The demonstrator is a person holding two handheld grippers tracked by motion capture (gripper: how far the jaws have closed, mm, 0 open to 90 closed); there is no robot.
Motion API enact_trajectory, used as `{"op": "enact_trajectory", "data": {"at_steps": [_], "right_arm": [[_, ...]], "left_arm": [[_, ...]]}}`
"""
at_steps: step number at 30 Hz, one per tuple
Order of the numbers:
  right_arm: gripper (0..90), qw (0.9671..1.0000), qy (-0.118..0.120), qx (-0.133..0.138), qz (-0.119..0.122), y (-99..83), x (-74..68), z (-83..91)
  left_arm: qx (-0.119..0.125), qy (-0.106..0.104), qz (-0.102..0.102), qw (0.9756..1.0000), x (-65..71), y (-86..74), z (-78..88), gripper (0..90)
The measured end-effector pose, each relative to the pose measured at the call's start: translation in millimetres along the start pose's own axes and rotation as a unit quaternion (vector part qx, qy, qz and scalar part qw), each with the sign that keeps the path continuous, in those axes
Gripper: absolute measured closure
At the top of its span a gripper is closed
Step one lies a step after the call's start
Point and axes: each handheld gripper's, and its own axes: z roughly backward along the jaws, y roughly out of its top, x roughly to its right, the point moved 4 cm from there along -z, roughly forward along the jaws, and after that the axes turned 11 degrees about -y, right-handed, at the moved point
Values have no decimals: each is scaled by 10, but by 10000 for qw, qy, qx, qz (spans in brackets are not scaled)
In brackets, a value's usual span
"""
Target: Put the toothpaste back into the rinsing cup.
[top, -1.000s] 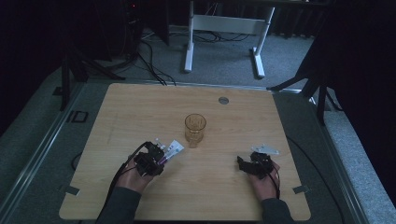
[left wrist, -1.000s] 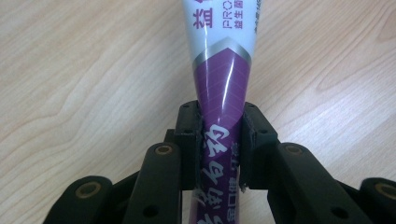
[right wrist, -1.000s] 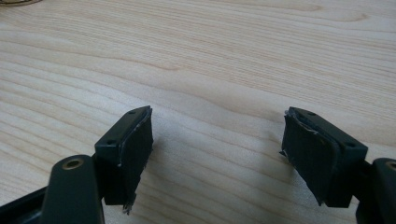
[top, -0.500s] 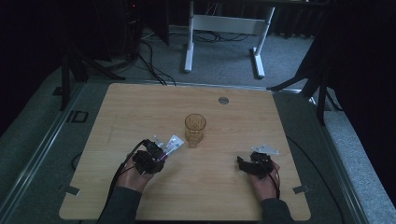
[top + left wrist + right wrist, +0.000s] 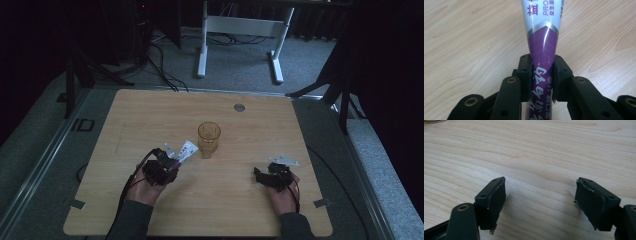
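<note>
Currently your left gripper [image 5: 541,75] is clamped on the purple-and-white tube [image 5: 543,47], pads pressed to both sides of its purple end, white printed end pointing away over the wooden table [image 5: 150,115]. Seen from above, the tube [image 5: 184,151] lies low, just left of the amber glass [image 5: 208,139], its white end nearly reaching the glass base, apart or touching not clear. Your right gripper [image 5: 540,202] sits well right of the glass, jaws apart, bare wood between them.
</note>
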Motion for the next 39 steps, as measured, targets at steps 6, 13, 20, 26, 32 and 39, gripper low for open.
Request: {"op": "enact_trajectory", "data": {"at_steps": [6, 13, 20, 26, 32, 39], "right_arm": [[246, 10000, -1, 1, 4, 0, 1, 0], [246, 10000, 0, 0, -1, 0, 0, 0], [246, 10000, -1, 0, 5, 0, 1, 0], [246, 10000, 0, 0, -1, 0, 0, 0], [246, 10000, 0, 0, -1, 0, 0, 0], [246, 10000, 0, 0, 6, 0, 1, 0]], "left_arm": [[161, 7, -6, 9999, 16, 37, 25, 722], [359, -14, -95, 9993, 55, 86, 52, 722], [498, -10, -131, 9987, 67, 121, 75, 721], [603, -10, -134, 9981, 65, 134, 81, 722], [680, -42, -131, 9976, 67, 158, 95, 722], [859, -109, -133, 9962, 93, 219, 113, 722]]}}
